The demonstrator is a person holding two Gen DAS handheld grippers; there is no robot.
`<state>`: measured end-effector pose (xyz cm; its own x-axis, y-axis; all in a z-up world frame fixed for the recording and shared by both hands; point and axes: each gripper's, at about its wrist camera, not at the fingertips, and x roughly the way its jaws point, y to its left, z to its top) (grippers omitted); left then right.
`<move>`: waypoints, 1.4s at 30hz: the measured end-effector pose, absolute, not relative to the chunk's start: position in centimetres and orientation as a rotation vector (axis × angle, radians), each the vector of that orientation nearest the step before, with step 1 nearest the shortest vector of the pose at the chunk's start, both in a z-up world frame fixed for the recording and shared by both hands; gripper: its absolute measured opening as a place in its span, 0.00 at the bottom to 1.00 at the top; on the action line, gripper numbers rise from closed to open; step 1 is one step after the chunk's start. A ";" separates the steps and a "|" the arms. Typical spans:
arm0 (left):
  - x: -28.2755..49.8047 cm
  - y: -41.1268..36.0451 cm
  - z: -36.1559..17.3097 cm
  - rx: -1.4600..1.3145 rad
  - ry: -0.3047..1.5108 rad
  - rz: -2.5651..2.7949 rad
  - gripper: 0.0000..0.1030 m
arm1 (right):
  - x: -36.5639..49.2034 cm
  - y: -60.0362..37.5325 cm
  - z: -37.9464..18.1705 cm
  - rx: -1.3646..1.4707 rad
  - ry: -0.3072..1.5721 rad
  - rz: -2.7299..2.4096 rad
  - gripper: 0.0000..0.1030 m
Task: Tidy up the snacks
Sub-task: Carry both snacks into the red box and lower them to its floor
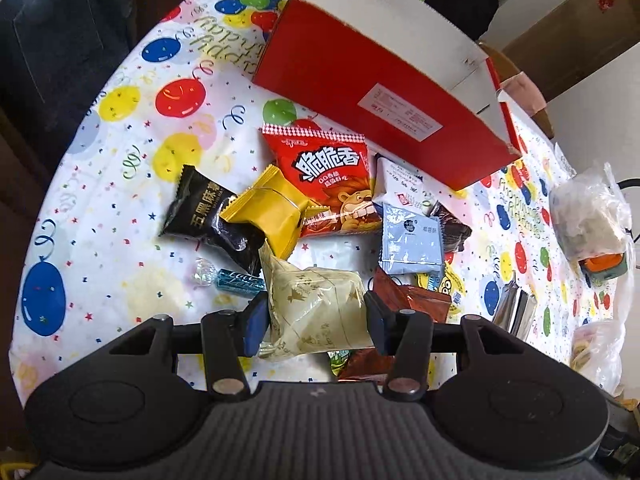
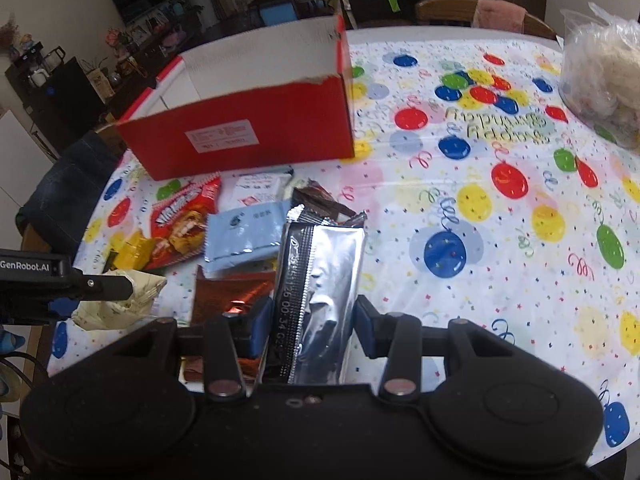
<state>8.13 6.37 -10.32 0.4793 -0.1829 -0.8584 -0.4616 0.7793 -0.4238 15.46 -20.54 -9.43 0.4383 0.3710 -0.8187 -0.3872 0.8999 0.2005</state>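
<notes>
My left gripper [image 1: 316, 322] is shut on a cream packet with gold print [image 1: 316, 312], lifted above the pile; the same packet [image 2: 120, 300] shows at the left of the right wrist view. My right gripper [image 2: 312, 330] is shut on a long silver foil packet [image 2: 320, 288], whose end [image 1: 514, 310] also shows in the left wrist view. A red box with a white inside [image 1: 368, 92], [image 2: 248, 136] stands open behind the pile. On the cloth lie a red lion packet [image 1: 332, 184], a yellow packet [image 1: 268, 212], a black packet [image 1: 204, 208], a pale blue packet [image 1: 412, 240] and a copper foil packet [image 2: 228, 296].
A balloon-print cloth [image 2: 480, 200] covers the round table. A clear bag of pale snacks [image 2: 604, 76] sits at the far right edge. A small wrapped candy [image 1: 228, 278] lies left of the pile. A chair with denim [image 1: 60, 40] stands beyond the table's left edge.
</notes>
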 end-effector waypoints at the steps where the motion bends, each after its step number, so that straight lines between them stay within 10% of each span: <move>1: 7.9 6.4 -10.1 -0.685 1.073 0.183 0.48 | 15.4 -20.5 -9.1 -0.021 1.005 0.476 0.41; 42: 27.5 11.7 -0.2 -0.447 0.883 0.204 0.48 | 34.1 -7.7 -1.3 -0.172 0.870 0.629 0.41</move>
<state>27.49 11.67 -0.22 0.6231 -0.0100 -0.7821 -0.3518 0.8894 -0.2918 34.05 -7.72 -1.28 0.4781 0.4443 -0.7576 -0.5795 0.8078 0.1080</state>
